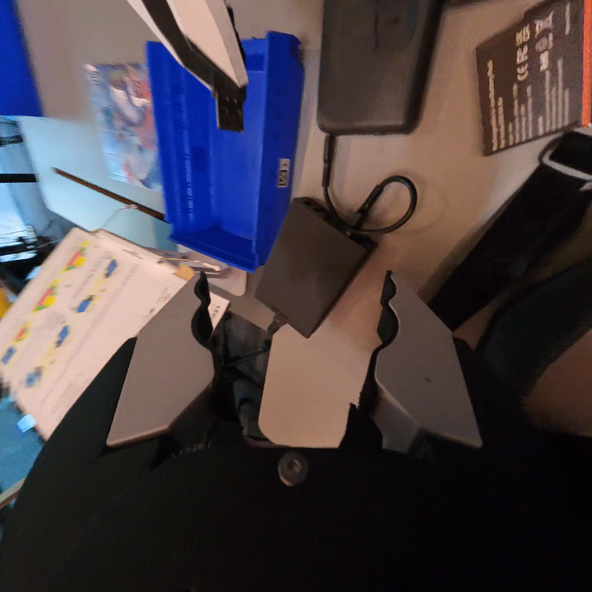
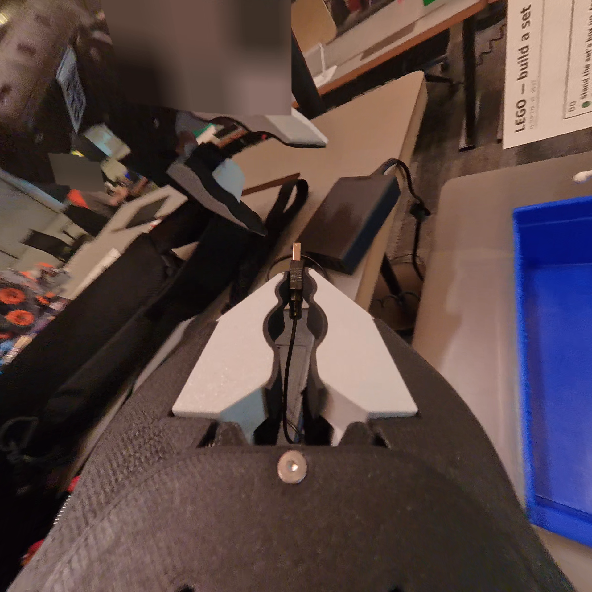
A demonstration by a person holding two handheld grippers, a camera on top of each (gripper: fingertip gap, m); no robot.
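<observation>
My right gripper is shut on a black USB plug. Its metal tip sticks out past the fingertips and its thin black cable runs back between the fingers. The plug points toward a flat dark grey box on the beige table. My left gripper is open wide with nothing in its grasp. The dark grey box lies just ahead between its fingertips, and neither pad touches it. A looped black cable is plugged into the box's far end. The right gripper shows at the top of the left wrist view.
A blue plastic bin stands by the box and also shows in the right wrist view. A larger dark device, a black printed carton, a black bag and a white picture sheet lie around. One gripper's finger ends stand about 9 cm off the other's. It is some 11 cm from my left tips to the black printed carton.
</observation>
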